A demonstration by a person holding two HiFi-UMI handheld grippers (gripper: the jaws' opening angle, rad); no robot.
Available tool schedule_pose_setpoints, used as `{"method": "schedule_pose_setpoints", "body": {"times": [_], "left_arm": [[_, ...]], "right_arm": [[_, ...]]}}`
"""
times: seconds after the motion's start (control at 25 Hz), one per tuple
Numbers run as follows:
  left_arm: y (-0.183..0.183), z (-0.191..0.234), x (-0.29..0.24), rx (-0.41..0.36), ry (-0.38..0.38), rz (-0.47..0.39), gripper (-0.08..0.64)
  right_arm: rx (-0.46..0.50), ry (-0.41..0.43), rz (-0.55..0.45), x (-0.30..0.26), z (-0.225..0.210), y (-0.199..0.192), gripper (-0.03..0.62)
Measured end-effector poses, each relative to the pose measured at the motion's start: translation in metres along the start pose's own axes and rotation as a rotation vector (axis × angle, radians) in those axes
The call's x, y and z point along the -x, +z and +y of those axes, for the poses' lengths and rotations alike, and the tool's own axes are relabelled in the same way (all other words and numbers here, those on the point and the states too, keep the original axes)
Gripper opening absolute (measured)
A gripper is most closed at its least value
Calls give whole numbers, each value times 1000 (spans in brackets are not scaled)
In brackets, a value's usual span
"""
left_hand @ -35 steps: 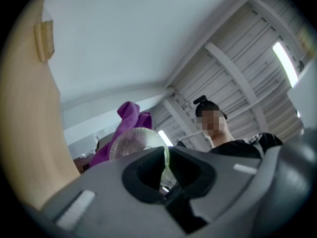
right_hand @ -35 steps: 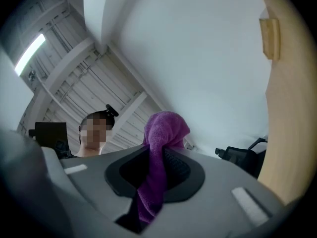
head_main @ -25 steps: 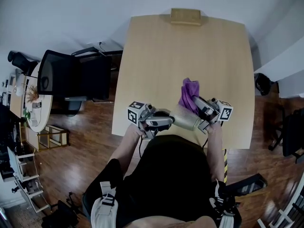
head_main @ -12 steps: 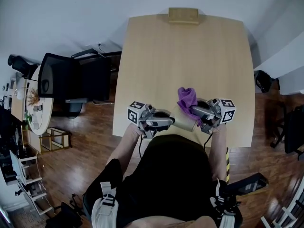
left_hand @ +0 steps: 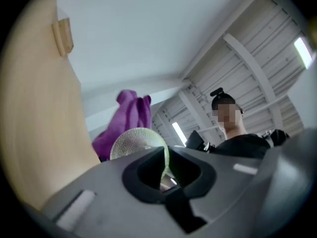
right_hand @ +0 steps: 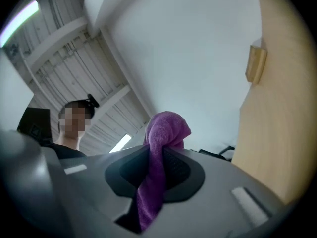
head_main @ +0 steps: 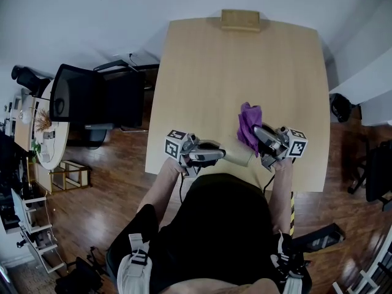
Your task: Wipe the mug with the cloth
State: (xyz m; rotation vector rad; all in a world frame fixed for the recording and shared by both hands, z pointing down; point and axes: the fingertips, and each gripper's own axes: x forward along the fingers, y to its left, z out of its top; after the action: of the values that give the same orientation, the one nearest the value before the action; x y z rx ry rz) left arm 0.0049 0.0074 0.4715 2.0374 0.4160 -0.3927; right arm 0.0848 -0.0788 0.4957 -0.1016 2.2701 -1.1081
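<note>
A pale wooden table (head_main: 245, 72) is standing on a dark plank floor (head_main: 92, 213) against a white wall (head_main: 92, 17), with a black office chair (head_main: 79, 97) sitting beside its left edge.

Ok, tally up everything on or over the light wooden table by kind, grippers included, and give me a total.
grippers: 2, the left gripper and the right gripper
mug: 1
purple cloth: 1
wooden block: 1
total: 5
</note>
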Motion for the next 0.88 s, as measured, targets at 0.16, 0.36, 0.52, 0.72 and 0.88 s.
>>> {"method": "schedule_pose_setpoints", "body": {"times": [0.16,0.36,0.52,0.72,0.88], "left_arm": [[12,3,16,-14,34,-37,43],[-2,7,-7,10,3,43,44],[-20,11,-19,32,-2,111,55],[-26,9,-18,15,16,141,57],[-30,2,-24,11,-28,143,57]], "right_arm": [[112,70,34,9,32,10,60],[166,26,251,-19,29,-30,60],[193,-29,359,-32,16,-50,60],[92,-74,376,-31,-5,-61,60],[7,-78,360,-28,-14,-66,60]]}}
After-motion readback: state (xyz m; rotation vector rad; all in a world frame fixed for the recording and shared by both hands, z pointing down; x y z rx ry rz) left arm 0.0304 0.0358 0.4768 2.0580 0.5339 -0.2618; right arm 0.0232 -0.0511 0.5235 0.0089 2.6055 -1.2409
